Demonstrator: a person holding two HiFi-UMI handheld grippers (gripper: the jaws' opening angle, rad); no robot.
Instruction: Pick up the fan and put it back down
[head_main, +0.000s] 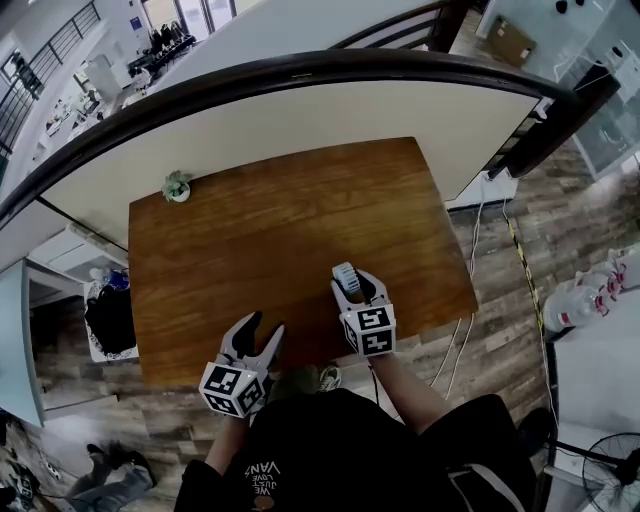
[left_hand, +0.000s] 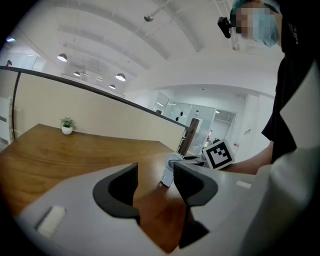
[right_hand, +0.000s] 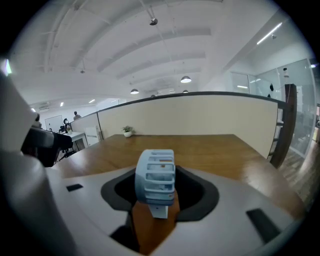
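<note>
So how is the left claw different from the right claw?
The right claw has the blue fan between its jaws and is closing round it; the left claw is open, with only table between its jaws. The right claw reaches farther over the table than the left claw. Both are grey and held over the same table.

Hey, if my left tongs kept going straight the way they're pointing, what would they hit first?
Most likely the bare tabletop: the left tongs are open, empty and aimed down at the wood. The small fan stands just right of that line and might get clipped; depth is hard to judge.
</note>
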